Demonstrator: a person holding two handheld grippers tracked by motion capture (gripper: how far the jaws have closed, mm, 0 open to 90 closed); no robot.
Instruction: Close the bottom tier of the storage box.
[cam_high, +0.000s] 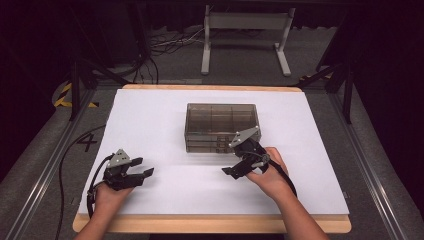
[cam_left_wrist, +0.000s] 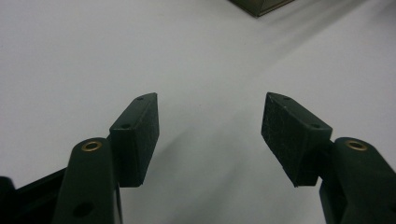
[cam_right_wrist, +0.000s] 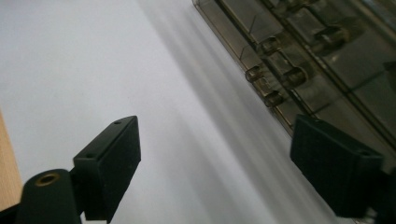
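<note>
A smoky clear plastic drawer box (cam_high: 220, 122) stands at the middle of the white sheet (cam_high: 150, 115). My right gripper (cam_high: 233, 169) hovers just in front of the box's right front corner and points left. In the right gripper view the right gripper (cam_right_wrist: 215, 120) stands open with nothing between its pads, and the box's front with its small drawer knobs (cam_right_wrist: 299, 60) runs along its right jaw. My left gripper (cam_high: 144, 168) rests at the sheet's front left. It is open (cam_left_wrist: 211, 97) over bare sheet, and a corner of the box (cam_left_wrist: 259, 5) shows far ahead.
The sheet lies on a wooden table whose edge (cam_high: 210, 223) runs along the front. Metal rails (cam_high: 45, 170) flank the table on both sides. Beyond the far edge, on the floor, are a white stand (cam_high: 245, 40) and loose cables (cam_high: 165, 45).
</note>
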